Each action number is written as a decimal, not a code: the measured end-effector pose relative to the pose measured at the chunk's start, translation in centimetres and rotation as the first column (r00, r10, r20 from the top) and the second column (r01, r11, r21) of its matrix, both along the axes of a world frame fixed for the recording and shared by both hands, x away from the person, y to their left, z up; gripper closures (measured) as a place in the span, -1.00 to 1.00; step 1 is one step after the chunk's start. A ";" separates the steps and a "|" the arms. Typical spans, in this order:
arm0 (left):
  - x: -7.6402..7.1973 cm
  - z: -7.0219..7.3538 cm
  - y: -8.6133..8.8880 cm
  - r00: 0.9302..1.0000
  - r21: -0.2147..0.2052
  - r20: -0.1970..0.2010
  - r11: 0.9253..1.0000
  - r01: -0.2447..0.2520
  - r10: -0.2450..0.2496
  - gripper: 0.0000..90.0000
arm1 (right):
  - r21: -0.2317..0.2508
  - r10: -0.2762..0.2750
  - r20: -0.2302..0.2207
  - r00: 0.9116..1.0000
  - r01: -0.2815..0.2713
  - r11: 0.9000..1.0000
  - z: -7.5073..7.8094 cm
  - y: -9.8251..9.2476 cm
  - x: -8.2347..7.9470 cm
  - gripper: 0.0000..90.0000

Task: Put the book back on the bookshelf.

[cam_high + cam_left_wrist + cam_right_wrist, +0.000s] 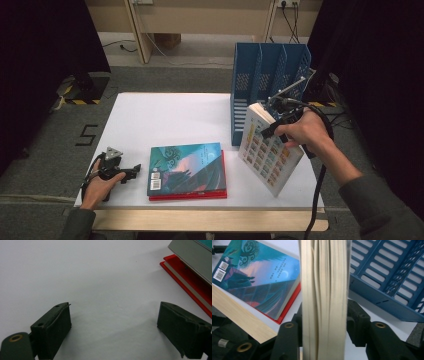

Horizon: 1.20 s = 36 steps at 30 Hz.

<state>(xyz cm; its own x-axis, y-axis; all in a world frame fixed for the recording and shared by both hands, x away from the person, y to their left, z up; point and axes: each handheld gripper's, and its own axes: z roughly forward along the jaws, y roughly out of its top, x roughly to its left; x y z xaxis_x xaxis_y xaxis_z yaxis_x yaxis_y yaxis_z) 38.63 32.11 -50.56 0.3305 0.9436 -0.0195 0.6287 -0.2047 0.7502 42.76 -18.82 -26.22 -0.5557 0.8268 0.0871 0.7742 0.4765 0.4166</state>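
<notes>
While tilted, the right gripper [274, 121] clamps the book [267, 152].

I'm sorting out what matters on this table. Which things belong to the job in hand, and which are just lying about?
In the job:
- white book, gripped by the right gripper
- blue file rack beside it

Lying about:
- teal book lying on the red book
- left gripper, open, holding nothing

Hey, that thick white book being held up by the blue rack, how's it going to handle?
The white book looks thick, so probably heavyish. Gripped at its page edges, the pages may splay or slip. It stands tilted on one corner, so it would likely topple if released.
</notes>
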 end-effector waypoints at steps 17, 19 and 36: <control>0.0 0.0 0.0 1.000 0.000 -0.001 1.000 -0.001 0.001 -0.76 | -0.079 0.080 0.009 0.997 -0.080 0.994 -0.4 -0.1 0.1 0.63; 0.0 0.0 0.0 1.000 0.000 -0.001 1.000 0.000 0.000 -0.76 | -0.087 0.094 0.008 0.996 -0.093 0.992 -0.4 -0.1 0.1 0.63; 0.0 0.0 0.0 1.000 -0.001 -0.001 1.000 -0.001 0.001 -0.76 | -0.055 0.102 0.077 0.992 -0.098 0.994 1.2 -1.5 -0.5 0.64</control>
